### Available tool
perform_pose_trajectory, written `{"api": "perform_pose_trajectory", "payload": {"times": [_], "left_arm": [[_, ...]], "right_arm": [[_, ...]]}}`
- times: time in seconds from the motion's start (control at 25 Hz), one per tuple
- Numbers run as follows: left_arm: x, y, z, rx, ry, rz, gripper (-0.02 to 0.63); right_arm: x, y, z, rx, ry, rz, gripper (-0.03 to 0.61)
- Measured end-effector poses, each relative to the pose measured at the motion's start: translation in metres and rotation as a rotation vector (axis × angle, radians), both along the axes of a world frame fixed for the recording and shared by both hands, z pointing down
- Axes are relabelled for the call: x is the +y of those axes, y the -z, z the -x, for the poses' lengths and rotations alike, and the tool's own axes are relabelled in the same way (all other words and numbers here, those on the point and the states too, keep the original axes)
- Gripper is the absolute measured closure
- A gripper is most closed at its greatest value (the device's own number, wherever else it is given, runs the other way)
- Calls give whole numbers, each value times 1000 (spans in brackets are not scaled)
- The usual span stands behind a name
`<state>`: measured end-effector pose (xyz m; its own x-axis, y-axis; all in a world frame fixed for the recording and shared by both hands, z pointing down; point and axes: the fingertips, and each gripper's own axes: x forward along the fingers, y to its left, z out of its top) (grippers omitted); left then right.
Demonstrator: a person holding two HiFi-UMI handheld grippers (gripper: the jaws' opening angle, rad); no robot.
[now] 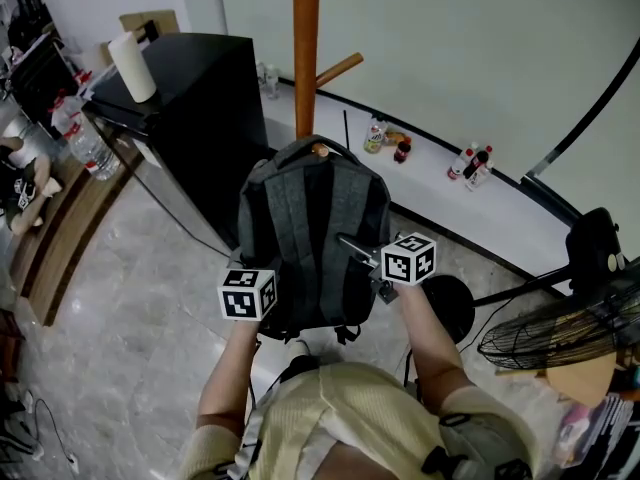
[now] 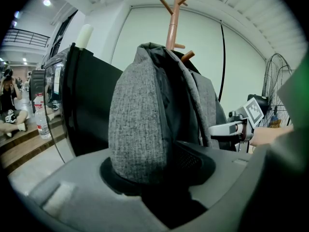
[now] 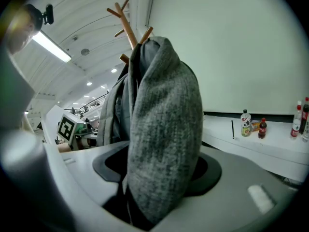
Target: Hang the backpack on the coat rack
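Note:
A grey backpack [image 1: 315,228] hangs upright against the wooden coat rack [image 1: 306,48], its top handle at a peg [image 1: 320,151]. My left gripper [image 1: 258,273] is at its lower left side, shut on the grey padded edge [image 2: 140,124], which fills the jaws [image 2: 145,178]. At its lower right side is my right gripper [image 1: 365,253]. Its jaws [image 3: 159,178] stand round the backpack's other edge [image 3: 164,129], with a dark gap showing beside the fabric. The rack's pegs [image 3: 126,21] rise just behind the bag.
A black cabinet [image 1: 190,98] with a paper roll [image 1: 133,65] on top stands left of the rack. Several bottles [image 1: 400,148] line the white ledge along the wall. A floor fan [image 1: 560,333] and cables are at the right. A person sits far left [image 2: 8,105].

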<state>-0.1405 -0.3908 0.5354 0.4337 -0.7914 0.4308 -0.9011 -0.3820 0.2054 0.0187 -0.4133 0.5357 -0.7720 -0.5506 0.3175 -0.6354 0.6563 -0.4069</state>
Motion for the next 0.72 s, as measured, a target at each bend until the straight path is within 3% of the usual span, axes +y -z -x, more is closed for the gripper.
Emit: {"api": "perform_pose_trajectory", "payload": {"times": [0.72], "left_arm": [[-30, -20, 1, 58, -57, -40, 402]], "right_arm": [[-41, -22, -3, -12, 44, -94, 220]]}}
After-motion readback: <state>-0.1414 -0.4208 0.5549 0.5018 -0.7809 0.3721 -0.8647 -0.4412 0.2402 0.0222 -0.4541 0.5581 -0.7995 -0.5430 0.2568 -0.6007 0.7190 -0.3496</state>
